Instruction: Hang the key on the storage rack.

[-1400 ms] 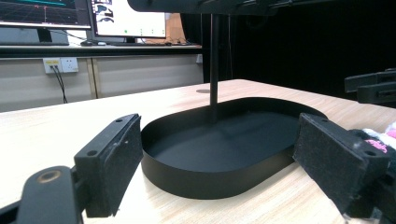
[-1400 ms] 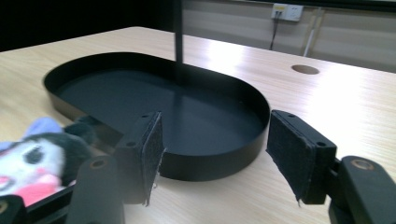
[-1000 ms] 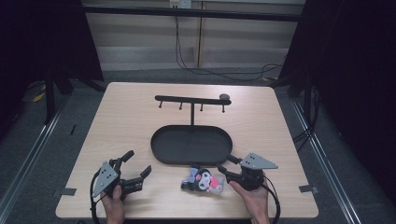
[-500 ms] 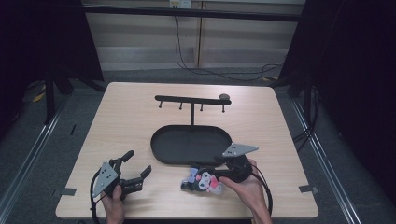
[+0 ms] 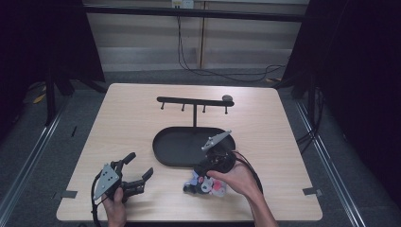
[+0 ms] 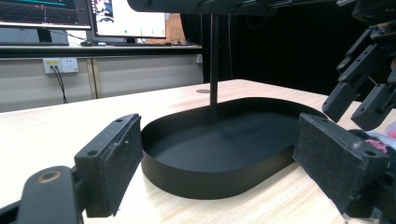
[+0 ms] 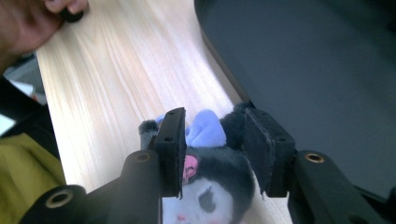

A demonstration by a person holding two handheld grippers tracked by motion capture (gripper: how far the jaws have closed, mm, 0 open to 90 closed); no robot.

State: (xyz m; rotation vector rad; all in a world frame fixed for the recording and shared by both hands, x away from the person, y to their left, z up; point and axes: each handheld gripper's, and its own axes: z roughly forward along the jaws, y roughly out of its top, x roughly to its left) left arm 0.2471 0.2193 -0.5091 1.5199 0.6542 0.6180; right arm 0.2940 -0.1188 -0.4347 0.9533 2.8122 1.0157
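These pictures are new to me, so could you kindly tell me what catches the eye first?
The plush toy, black and white with a lilac bow, lies near the table's front edge, and the right gripper has its jaws on either side of it, not yet shut. Behind it stands the black oval tray with its hook stand. The left gripper rests open at front left.

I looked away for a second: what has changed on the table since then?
The right gripper swung in from the right and came down over the plush toy, its jaws now astride the toy's head, not yet closed. The left gripper, tray and toy stayed put.
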